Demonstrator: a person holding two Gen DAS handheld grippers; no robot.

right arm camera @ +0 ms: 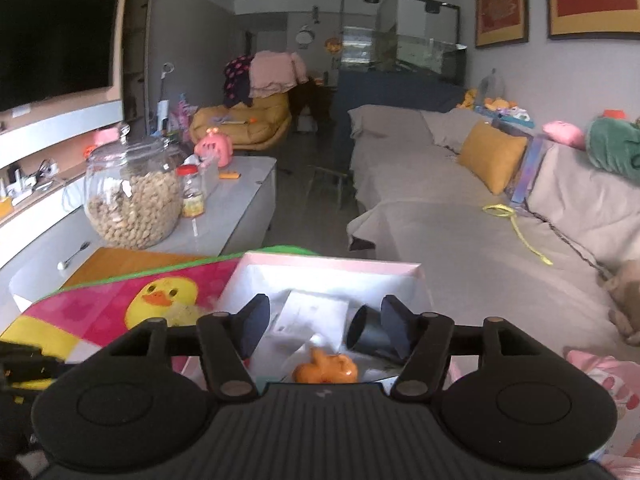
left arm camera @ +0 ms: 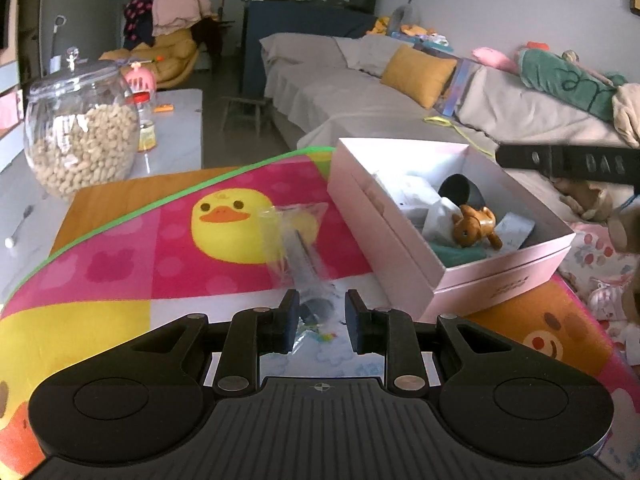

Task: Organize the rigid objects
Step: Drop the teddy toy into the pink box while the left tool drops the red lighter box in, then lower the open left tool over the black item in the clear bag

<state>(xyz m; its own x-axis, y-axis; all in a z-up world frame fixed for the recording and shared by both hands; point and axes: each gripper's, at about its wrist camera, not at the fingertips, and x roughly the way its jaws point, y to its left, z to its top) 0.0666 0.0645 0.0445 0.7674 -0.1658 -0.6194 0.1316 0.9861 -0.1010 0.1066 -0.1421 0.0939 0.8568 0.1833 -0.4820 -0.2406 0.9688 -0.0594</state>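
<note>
A clear plastic bag with a syringe (left arm camera: 298, 240) lies on the colourful duck mat (left arm camera: 120, 272). Its near end sits between the fingers of my left gripper (left arm camera: 322, 318), which is low over the mat with a narrow gap, its pads not pressing the bag. To the right stands an open pink box (left arm camera: 400, 232) holding a brown toy animal (left arm camera: 474, 226), a black cup (left arm camera: 460, 190) and white packets (left arm camera: 408, 192). My right gripper (right arm camera: 324, 320) hovers open over the box (right arm camera: 332, 258), above the toy (right arm camera: 326, 368), with the cup (right arm camera: 366, 334) beside its right finger.
A big glass jar of nuts (left arm camera: 82, 136) and a small bottle (left arm camera: 146, 128) stand on the white table behind the mat. A spoon (left arm camera: 18, 228) lies at the far left. A grey sofa (left arm camera: 360, 92) with cushions runs along the right.
</note>
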